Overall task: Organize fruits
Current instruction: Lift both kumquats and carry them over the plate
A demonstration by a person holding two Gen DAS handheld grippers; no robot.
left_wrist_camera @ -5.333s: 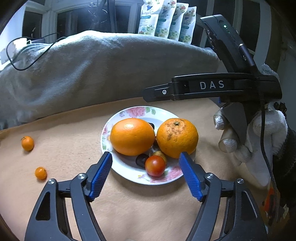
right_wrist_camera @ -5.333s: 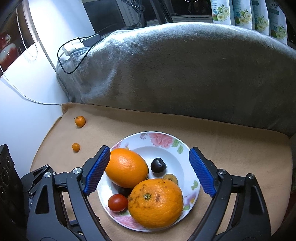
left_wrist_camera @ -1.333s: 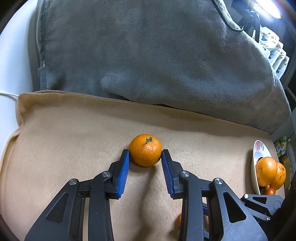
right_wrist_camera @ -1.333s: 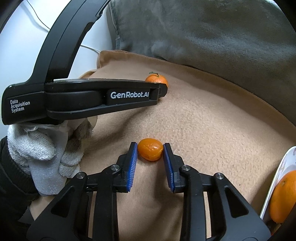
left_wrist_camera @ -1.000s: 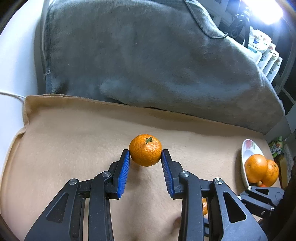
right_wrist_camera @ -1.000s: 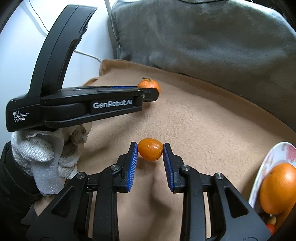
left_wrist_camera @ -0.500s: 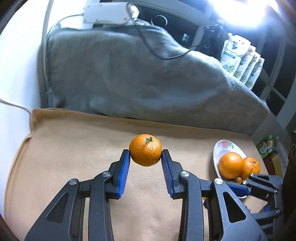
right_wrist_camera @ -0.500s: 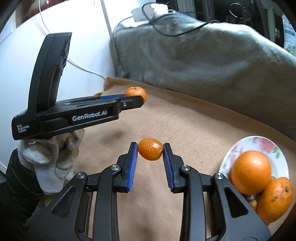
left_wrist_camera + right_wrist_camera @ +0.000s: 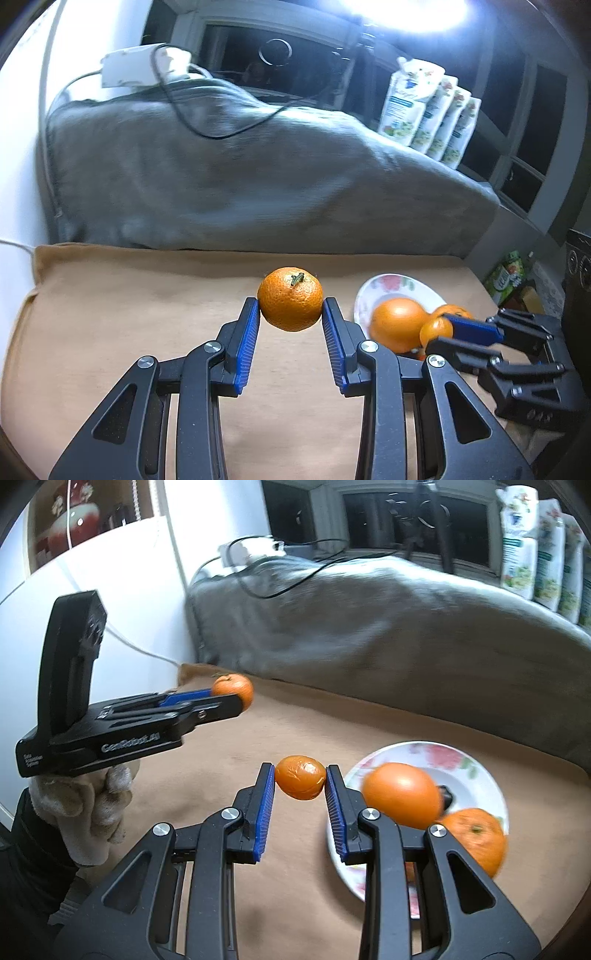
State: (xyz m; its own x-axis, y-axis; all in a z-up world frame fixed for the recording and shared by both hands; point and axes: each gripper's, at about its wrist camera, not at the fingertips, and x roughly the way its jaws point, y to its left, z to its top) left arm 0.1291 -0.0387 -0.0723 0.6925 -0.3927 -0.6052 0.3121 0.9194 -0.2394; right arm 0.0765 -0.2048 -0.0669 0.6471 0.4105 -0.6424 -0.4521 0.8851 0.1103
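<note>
My left gripper (image 9: pixel 290 314) is shut on a small mandarin with a green stem (image 9: pixel 290 304) and holds it above the tan blanket. It also shows in the right wrist view (image 9: pixel 236 696) at the left. My right gripper (image 9: pixel 300 779) is shut on a small kumquat (image 9: pixel 300 777), held in the air just left of the floral plate (image 9: pixel 461 755). The plate (image 9: pixel 388 286) holds two big oranges (image 9: pixel 402 795) (image 9: pixel 476 840) and a dark fruit (image 9: pixel 446 797). In the left wrist view the right gripper (image 9: pixel 443 334) hovers at the plate's near edge with the kumquat (image 9: pixel 436 331).
A tan blanket (image 9: pixel 110 314) covers the work surface. A large grey cushion (image 9: pixel 240 177) with a black cable and a white adapter lies behind it. White pouches (image 9: pixel 428 114) stand at the back right. A white wall is at the left.
Both grippers have lifted their fruits off the blanket and carried them right toward the plate. The plate now appears closer in both views.
</note>
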